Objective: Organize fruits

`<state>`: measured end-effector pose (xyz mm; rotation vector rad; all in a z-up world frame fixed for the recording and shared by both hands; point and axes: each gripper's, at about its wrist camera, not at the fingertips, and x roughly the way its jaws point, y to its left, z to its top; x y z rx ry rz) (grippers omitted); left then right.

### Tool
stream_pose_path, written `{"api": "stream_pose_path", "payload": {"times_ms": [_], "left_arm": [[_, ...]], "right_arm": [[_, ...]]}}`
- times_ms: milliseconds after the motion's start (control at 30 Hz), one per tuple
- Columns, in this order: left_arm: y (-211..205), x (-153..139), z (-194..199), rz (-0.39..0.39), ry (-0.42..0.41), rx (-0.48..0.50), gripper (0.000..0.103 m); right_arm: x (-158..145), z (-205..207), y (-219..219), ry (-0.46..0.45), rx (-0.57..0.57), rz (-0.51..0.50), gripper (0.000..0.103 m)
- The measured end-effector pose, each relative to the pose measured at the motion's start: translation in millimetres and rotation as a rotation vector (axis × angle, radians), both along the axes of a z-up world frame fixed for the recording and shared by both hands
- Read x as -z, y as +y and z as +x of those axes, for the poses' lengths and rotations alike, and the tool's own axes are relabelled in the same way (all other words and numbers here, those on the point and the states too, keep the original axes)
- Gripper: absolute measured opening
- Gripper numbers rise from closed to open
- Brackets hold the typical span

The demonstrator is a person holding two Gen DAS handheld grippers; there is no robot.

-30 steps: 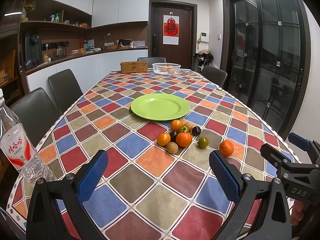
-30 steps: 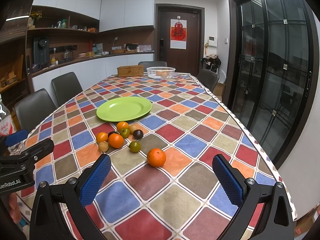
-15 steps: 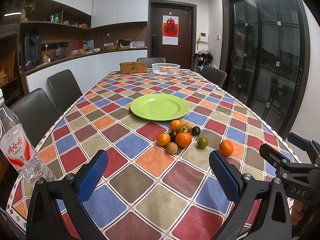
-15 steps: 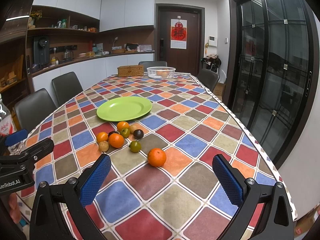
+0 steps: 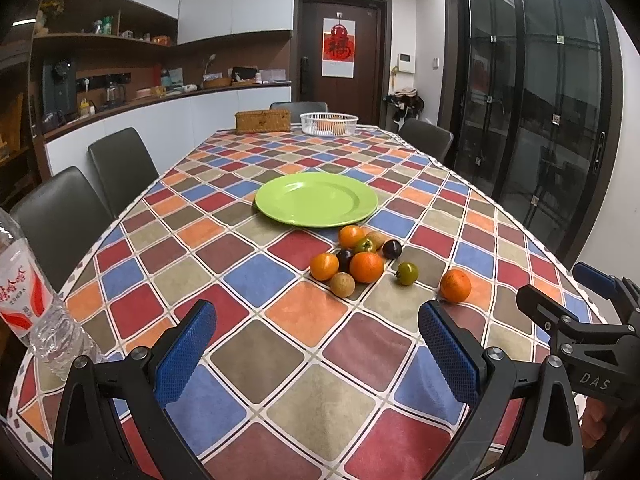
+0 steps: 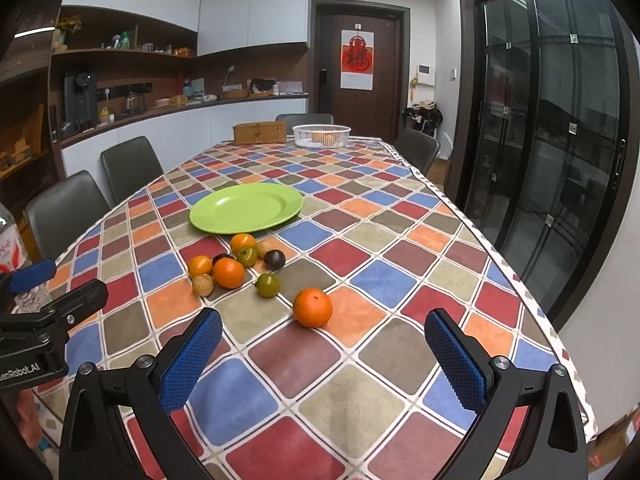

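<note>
Both claws, left (image 5: 312,350) and right (image 6: 324,354), gape wide and empty above the counter (image 6: 352,396). One orange (image 6: 313,307) sits alone near the right claw; beyond it, the fruit cluster (image 6: 234,264), then the green plate (image 6: 246,207).

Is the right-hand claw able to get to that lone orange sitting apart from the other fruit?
Probably yes. The right gripper is open, the lone orange lies just ahead between its fingers, and only bare tablecloth lies between them.

"DAS" on right hand-held gripper (image 5: 592,312), "福" door poster (image 5: 338,47)
</note>
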<state>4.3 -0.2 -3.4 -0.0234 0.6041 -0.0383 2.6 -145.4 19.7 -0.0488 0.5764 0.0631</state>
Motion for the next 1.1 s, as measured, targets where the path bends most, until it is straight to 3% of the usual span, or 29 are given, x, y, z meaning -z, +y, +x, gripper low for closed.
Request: {"api": "stream_pose_path", "payload": {"times_ms": [267,533,1100], "left_arm": [[-1,11,22,0.019,0.028,0.029,0.097],[-6,20,49,0.023,0.056,0.085,0.08],[-20,56,113,0.033,0.202,0.165,0.053]], "right_arm": [[13,18,2,0.049,-0.003,-0.009,0.102],[22,39,7,0.071,-0.018,-0.045,0.1],[56,99,2,0.249,-0.079,0.024,0.064]]}}
